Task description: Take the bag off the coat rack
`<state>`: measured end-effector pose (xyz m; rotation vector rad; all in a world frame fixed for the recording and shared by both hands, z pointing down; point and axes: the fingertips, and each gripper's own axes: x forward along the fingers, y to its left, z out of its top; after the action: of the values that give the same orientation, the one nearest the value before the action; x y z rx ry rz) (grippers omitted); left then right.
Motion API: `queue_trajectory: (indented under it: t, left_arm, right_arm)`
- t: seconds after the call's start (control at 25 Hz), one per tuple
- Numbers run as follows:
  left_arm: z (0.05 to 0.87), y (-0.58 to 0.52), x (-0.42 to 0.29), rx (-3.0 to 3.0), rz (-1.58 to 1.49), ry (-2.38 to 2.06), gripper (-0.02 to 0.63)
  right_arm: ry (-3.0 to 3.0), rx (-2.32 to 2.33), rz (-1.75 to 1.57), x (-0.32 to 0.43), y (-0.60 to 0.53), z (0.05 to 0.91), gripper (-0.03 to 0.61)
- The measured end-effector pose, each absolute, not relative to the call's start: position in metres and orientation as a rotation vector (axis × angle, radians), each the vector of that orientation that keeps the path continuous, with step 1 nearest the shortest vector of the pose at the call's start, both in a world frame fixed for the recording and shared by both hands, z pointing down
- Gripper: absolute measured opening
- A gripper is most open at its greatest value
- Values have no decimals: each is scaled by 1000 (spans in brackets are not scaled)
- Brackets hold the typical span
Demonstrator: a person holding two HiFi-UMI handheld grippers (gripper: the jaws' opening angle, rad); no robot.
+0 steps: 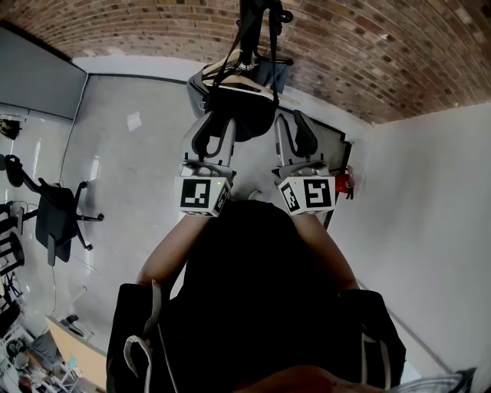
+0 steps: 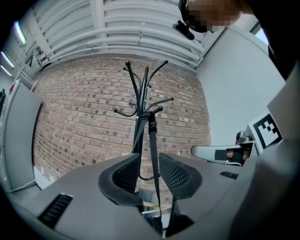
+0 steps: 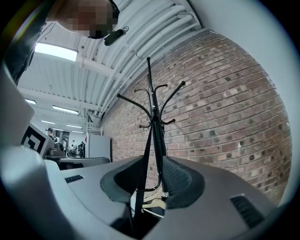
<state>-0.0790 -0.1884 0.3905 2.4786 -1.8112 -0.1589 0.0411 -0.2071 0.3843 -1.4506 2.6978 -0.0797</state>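
A black coat rack (image 1: 257,15) stands against the brick wall, with a black bag (image 1: 238,107) hanging from it by a strap. In the head view my left gripper (image 1: 215,137) and right gripper (image 1: 295,134) are held level on either side of the bag's lower part. In the left gripper view the rack (image 2: 143,103) rises ahead and the strap (image 2: 152,145) runs down through the gap of the left gripper (image 2: 150,171), whose jaws stand apart without pressing on it. The right gripper (image 3: 152,180) also shows parted jaws, with the strap (image 3: 143,159) and rack pole (image 3: 157,136) seen in the gap.
A brick wall (image 1: 153,27) is behind the rack and a white wall (image 1: 430,215) is at the right. A black office chair (image 1: 57,219) stands at the left on the grey floor. A pale wooden hanger (image 3: 152,204) hangs low on the rack.
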Motion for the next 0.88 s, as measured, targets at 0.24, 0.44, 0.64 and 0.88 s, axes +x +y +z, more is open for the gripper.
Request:
queue_trajectory:
  t: [0.24, 0.44, 0.64, 0.88]
  left_arm:
    - [392, -228, -89, 2478, -128, -1823, 123]
    - [394, -256, -90, 2473, -110, -1826, 123]
    - [390, -282, -94, 2485, -80, -1832, 123]
    - [392, -304, -96, 2492, -63, -1826, 123]
  right_arm:
    - [2692, -1494, -82, 40, -254, 385, 117]
    - [2724, -1494, -48, 36, -281, 384, 117]
    - [2724, -1493, -62, 29, -299, 379, 117]
    - [2742, -1520, -21, 21, -317, 383, 117]
